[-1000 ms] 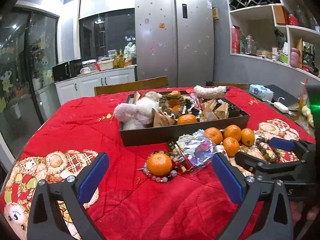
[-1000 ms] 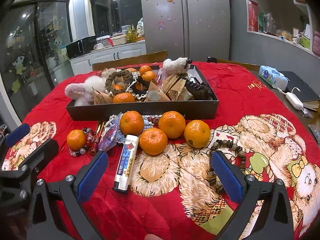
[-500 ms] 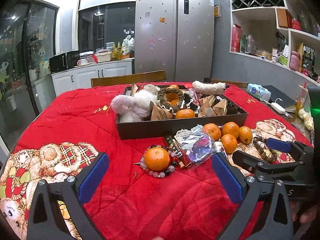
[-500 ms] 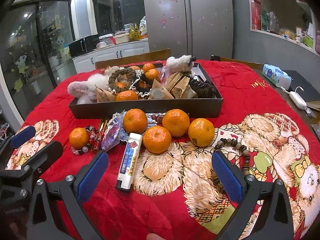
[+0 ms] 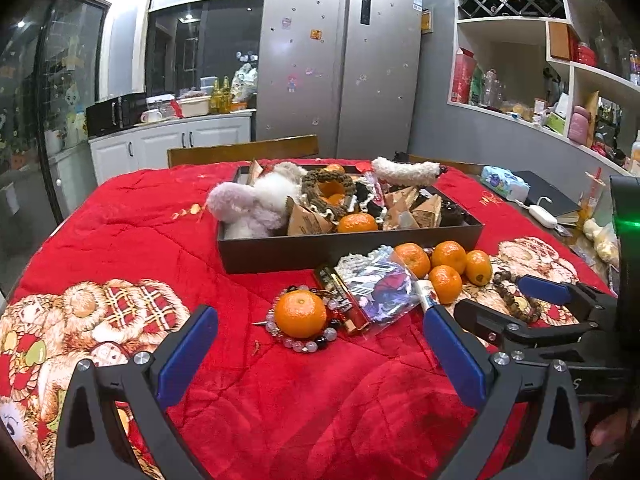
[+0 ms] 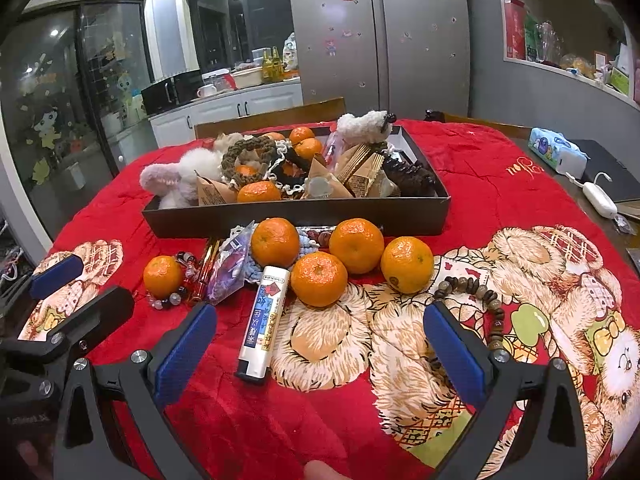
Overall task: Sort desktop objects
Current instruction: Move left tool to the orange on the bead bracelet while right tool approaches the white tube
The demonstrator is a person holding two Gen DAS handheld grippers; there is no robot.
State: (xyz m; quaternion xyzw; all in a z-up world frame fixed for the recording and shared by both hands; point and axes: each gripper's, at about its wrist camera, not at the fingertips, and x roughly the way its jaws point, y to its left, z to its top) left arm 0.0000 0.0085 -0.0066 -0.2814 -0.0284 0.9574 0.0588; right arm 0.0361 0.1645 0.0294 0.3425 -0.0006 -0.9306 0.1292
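Red quilted cloth point(image 6: 500, 184) covers the table; toward its far edge sits a dark tray point(image 6: 296, 212) heaped with plush and packets. Glossy round tangerines point(image 6: 318, 278) cluster before it beside a white lighter point(image 6: 262, 322). Left gripper point(image 5: 320, 354) and right gripper point(image 6: 320, 354) gape empty.

Desk cover point(image 6: 472, 184): red quilted cloth, plush, soft sheen. Tray point(image 6: 296, 220): dark, matt, looks like card. Mandarins point(image 6: 318, 279): glossy pitted peel. Lighter point(image 6: 264, 320): smooth plastic, printed label. Near-right bracelet point(image 6: 476, 300): dull beads, wood-like. Plush toy point(image 5: 256, 204): fuzzy fabric. Fridge point(image 5: 340, 64): brushed metal. Tongs point(image 6: 320, 344): blue pads point(image 6: 182, 356) matt, textured; black plastic frame.
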